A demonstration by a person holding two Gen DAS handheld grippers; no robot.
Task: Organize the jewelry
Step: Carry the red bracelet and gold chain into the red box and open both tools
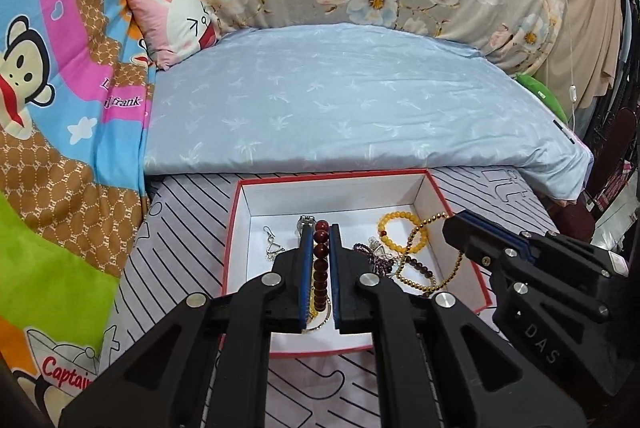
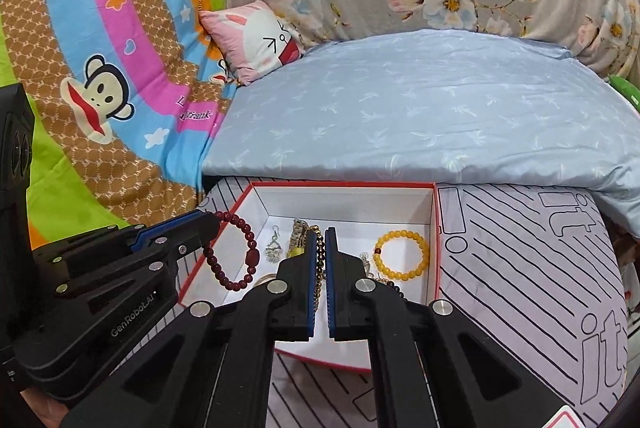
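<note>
Bed, striped cover. Red-edged box [image 2: 436, 228] open, white inside, in front of the blue pillow [image 1: 340, 99].

Left claw [image 1: 320, 228]: clamped narrow on the dark red bead bracelet [image 2: 250, 256]. From the right-hand camera the loop hangs off the claw tips over the box's left wall, clear of the floor of the box. Loop drawn into a long oval, long axis running down and slightly right from the tips; one larger oblong bead on its right side.

In the box, next along: silver earring [image 2: 274, 246], metal watch band [image 2: 297, 230].

Right claw [image 2: 320, 234]: pinched nearly closed on a gold-and-dark bead strand [image 2: 319, 260]. Strand runs lengthwise between the blue pads, along the line the claw points. Where it ends below, hidden.

Right side of box: yellow bead bracelet [image 2: 400, 255] lying flat, a round loop, no clear long axis. Purple beads and silver bits tangled just beside it.

Judgement: lift-out step, both pieces being raised from the tangle. Next move calls for carrying each clear of the box without snagging neighbours, then laying them apart on the bed.
</note>
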